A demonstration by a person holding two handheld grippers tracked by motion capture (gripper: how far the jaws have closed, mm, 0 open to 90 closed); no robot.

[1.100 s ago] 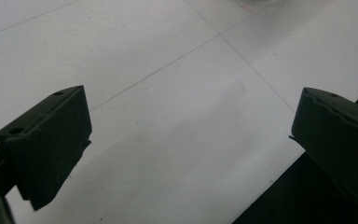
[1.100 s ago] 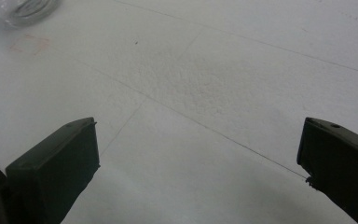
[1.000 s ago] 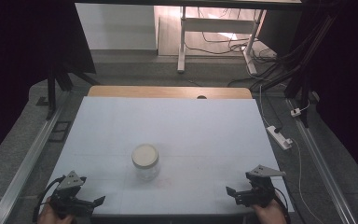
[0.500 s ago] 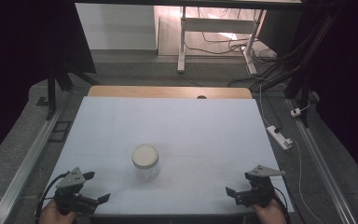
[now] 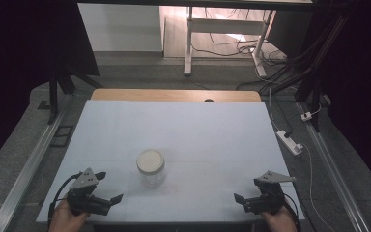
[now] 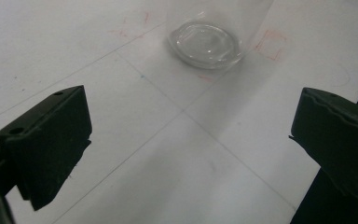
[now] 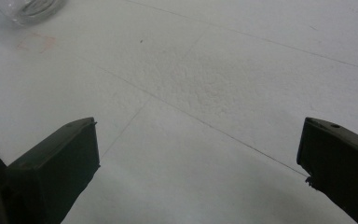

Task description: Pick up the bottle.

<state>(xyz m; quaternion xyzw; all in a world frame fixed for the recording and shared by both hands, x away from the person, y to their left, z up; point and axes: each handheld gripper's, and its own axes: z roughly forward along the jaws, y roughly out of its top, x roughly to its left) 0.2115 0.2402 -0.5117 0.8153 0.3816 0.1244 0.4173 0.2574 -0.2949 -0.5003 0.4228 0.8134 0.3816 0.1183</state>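
Glass jar (image 5: 150,167) with a pale lid, upright on the white table (image 5: 174,130), a little left of centre and nearer the near edge than the far one. Nothing touching it; bare surface all round.

Left gripper (image 5: 105,189) at the near left corner, held in a hand (image 5: 65,218), jaws spread wide apart and empty, pointed rightward with the jar just beyond and to the far side. In the left gripper view, clear jar base (image 6: 205,42) seen ahead between the two black jaws, with faint red marks on the sheet beside it and thin pencil lines crossing the surface.

Right gripper (image 5: 242,203) at the near right corner, well apart from the jar, jaws likewise wide open and holding nothing. In the right gripper view, only an edge of the jar (image 7: 28,9) at the far left corner.

Beyond the table: a wooden strip (image 5: 174,95) along the far edge, a white power strip (image 5: 290,142) on the floor at right, tangled cables (image 5: 251,48) and white desk legs (image 5: 189,43) farther back. Nothing standing between either gripper and the jar.
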